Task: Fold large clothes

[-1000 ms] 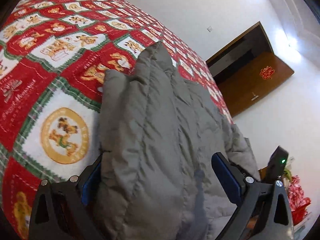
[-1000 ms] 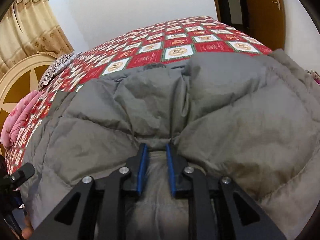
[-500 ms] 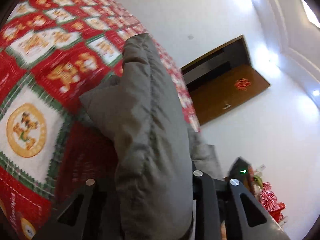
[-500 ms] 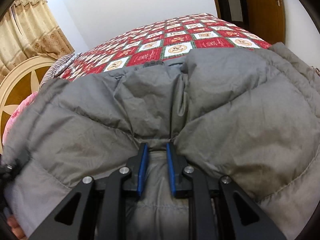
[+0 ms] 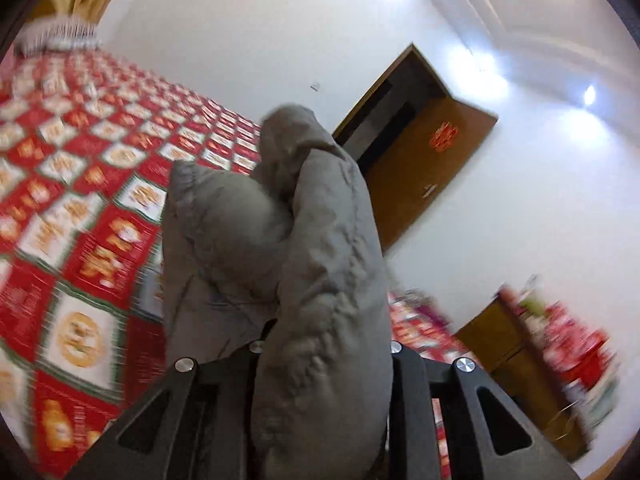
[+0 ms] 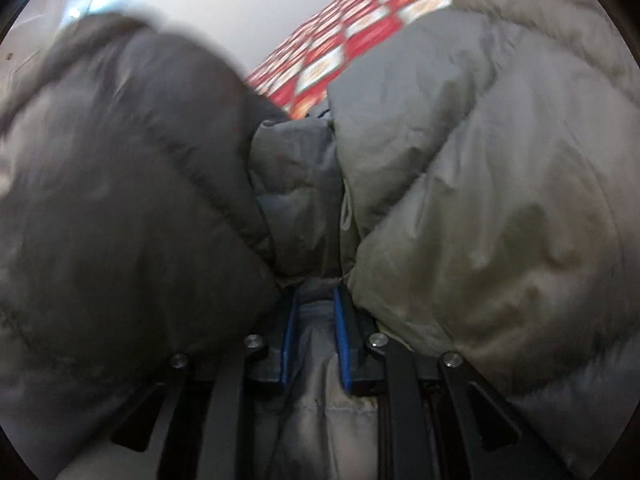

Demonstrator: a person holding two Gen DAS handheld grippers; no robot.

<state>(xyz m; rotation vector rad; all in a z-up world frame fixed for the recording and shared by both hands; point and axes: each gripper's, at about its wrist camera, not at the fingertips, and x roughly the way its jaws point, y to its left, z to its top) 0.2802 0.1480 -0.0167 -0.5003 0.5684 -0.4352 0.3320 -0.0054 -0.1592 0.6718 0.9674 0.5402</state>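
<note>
A grey padded jacket (image 5: 328, 240) stands lifted off the red patterned bed cover (image 5: 80, 200) in the left wrist view. Its thick edge bulges up between the jaws of my left gripper (image 5: 324, 344), which is shut on it; the fabric hides the pads. In the right wrist view the same jacket (image 6: 500, 200) fills nearly the whole picture. My right gripper (image 6: 316, 320) is shut on a thin fold of it, with the blue pads (image 6: 342, 336) pressing from both sides. A puffed part of the jacket hangs blurred at the left, close to the camera.
The bed cover (image 6: 332, 60) shows in a gap beyond the jacket. Behind the bed are a white wall and a brown door (image 5: 432, 172) standing ajar. A low wooden cabinet (image 5: 516, 360) with red items on it stands at the right.
My left gripper has shut on the jacket's edge and lifted it off the bed. My right gripper has kept its grip, shifted and rolled, and the jacket now bunches close around it.
</note>
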